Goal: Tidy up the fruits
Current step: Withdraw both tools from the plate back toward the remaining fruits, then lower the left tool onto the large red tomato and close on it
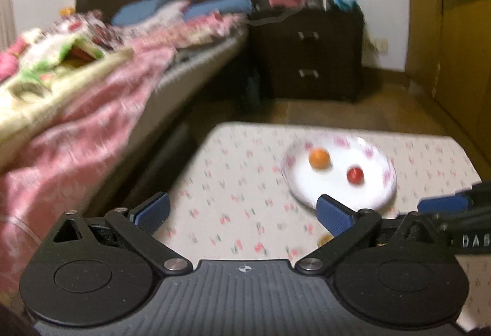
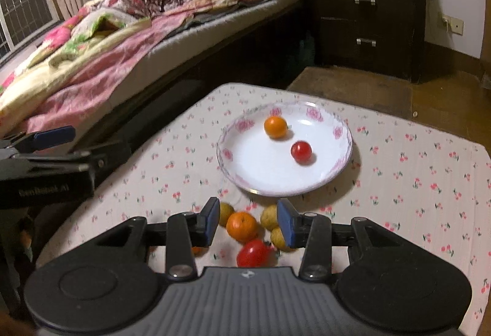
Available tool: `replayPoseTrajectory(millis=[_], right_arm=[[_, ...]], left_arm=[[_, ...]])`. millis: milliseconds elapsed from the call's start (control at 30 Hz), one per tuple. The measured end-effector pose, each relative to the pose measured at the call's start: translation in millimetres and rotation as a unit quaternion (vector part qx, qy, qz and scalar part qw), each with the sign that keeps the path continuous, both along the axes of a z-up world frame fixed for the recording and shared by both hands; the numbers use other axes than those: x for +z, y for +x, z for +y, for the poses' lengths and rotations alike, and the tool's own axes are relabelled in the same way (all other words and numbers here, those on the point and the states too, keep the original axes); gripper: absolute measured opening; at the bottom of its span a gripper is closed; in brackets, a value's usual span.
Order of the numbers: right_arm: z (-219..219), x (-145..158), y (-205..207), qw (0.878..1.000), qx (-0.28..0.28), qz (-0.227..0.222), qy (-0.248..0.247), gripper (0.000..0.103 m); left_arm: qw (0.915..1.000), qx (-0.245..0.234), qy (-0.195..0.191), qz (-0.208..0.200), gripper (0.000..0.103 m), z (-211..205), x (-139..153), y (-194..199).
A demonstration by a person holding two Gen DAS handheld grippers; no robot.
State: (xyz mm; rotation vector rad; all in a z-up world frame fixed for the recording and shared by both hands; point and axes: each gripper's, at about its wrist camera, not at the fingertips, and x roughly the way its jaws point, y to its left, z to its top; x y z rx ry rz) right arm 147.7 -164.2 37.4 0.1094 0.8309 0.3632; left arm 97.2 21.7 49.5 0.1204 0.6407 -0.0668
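Two fruits already lie in the plate [image 2: 343, 151]: a small orange [image 2: 275, 127] and a red tomato [image 2: 301, 150], apart from each other. Largest to smallest: the worktop [image 2: 414, 197] offers open cloth to the right of the plate, while its left edge runs close beside the bed [image 2: 92, 59], leaving little room there. The right gripper [image 2: 249, 220], jaws spread and holding nothing, hovers over loose fruit near the front edge: an orange [image 2: 242, 226], a red fruit [image 2: 253, 253] and yellow fruits [image 2: 270, 217]. Likely risks: a finger nudging a neighbour so it rolls off the edge, or striking the plate rim. The left gripper [image 1: 242, 211] is wide apart and empty, near the other.
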Motion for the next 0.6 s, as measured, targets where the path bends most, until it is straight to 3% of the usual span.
replayPoseTrajectory(millis=[233,300,433,600], right_arm=[[1.8,-11.3,-10.6,1.000,0.008,0.028,-0.010,0.044],[2.8,-16.4,-12.7,0.999,0.013,0.037,-0.016,0.044],[1.9,-24.6,-13.0,0.998,0.016,0.051,-0.021,0.044],[0.8,-28.7,-12.6,0.998,0.018,0.058,-0.020,0.044]], left_arm=[[0.9961,-0.032,-0.021,0.079,0.095,17.4,-27.1,5.6],[0.9941,-0.042,-0.020,0.098,0.088,19.8,-33.2,7.2],[0.9903,-0.072,0.014,0.118,0.067,14.5,-45.9,5.2],[0.9860,-0.105,0.040,0.124,0.068,7.3,-54.0,-1.2]])
